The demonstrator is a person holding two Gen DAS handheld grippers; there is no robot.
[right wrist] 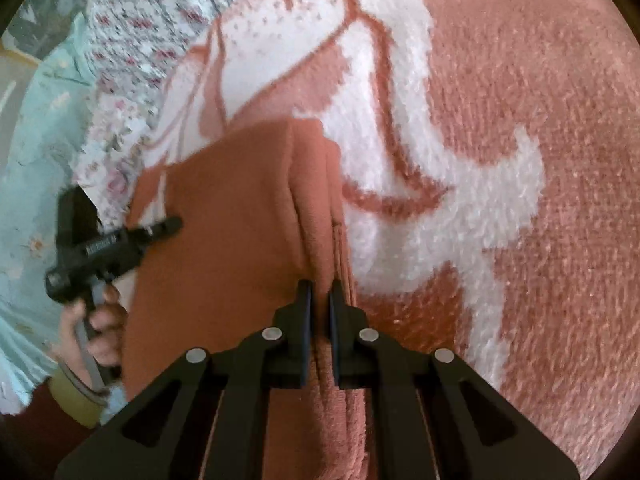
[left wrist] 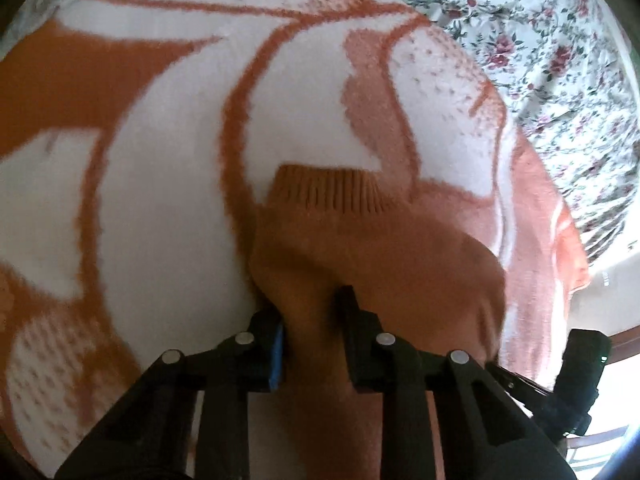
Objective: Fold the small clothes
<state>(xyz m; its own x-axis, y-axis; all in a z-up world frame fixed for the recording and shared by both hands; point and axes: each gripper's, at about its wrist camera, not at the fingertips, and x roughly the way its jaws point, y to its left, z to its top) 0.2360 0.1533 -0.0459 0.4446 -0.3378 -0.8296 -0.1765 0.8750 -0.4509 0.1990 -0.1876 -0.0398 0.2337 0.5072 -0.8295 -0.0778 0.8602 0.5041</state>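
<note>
An orange knit garment with a ribbed cuff point(left wrist: 324, 192) lies folded over on an orange-and-white patterned blanket point(left wrist: 168, 208). My left gripper point(left wrist: 310, 320) is shut on a bunch of the garment's orange cloth. In the right wrist view the same garment point(right wrist: 240, 208) hangs as a folded orange panel, and my right gripper point(right wrist: 320, 300) is shut on its pinched edge. The left gripper's body point(right wrist: 92, 248) and the hand holding it show at the left of that view.
The patterned blanket point(right wrist: 520, 160) covers most of both views. A floral bedsheet point(left wrist: 540, 40) lies beyond it, also seen in the right wrist view point(right wrist: 132, 40). A pale blue cloth point(right wrist: 36, 168) lies at the far left.
</note>
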